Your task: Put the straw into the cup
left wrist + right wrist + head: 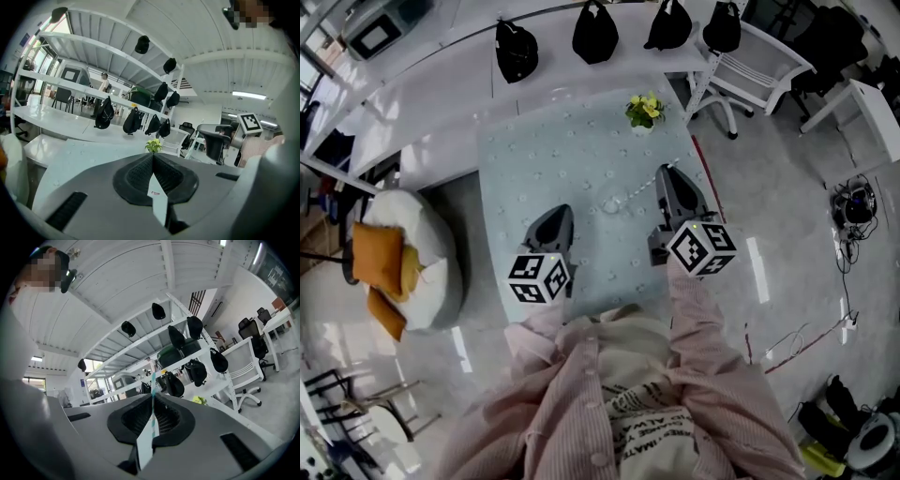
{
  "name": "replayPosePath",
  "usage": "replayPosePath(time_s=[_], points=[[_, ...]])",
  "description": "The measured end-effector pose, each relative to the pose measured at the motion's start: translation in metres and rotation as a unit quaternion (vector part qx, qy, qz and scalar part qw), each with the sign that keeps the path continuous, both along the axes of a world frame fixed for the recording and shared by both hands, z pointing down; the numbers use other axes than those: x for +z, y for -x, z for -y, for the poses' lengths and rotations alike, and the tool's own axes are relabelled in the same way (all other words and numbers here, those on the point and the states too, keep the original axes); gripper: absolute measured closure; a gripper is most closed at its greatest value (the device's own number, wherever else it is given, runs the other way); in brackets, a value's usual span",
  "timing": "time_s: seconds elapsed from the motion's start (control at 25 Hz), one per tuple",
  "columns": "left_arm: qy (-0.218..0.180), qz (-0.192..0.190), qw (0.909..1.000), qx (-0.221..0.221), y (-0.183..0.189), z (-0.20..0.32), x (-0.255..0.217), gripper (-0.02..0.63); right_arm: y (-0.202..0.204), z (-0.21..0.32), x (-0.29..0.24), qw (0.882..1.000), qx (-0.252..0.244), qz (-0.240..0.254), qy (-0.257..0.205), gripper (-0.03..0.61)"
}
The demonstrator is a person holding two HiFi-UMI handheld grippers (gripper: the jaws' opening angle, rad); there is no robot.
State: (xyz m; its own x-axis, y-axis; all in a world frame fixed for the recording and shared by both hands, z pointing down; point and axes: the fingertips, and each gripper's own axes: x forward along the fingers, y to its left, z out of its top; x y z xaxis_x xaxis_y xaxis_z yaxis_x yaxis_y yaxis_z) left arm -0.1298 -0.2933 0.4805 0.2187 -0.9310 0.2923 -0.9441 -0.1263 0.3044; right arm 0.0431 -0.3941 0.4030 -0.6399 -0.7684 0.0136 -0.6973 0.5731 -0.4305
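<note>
We see the right gripper (153,398) pinched shut on the straw (152,380), whose teal tip pokes out while white paper hides the rest. The left gripper (153,157) is clamped on a white paper strip (158,199). In the head view, a faint clear shape (614,201) on the table (534,159) between the two grippers may be the cup; we cannot be sure.

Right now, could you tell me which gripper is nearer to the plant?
Right. In the head view the right gripper sits just below the plant; the left gripper is lower and well to its left.
</note>
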Motion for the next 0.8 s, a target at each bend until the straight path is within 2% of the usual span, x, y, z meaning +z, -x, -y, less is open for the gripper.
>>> replayPosePath(time_s=[0.48, 0.8], points=[[0.076, -0.032, 0.9966, -0.002, -0.004, 0.021, 0.063, 0.614, 0.051, 0.037, 0.075, 0.996, -0.062, -0.046, 0.048, 0.569], [0.103, -0.054, 0.9932, 0.005, -0.004, 0.030, 0.101, 0.614, 0.071, 0.040, 0.126, 0.992, -0.082, -0.076, 0.064, 0.569]])
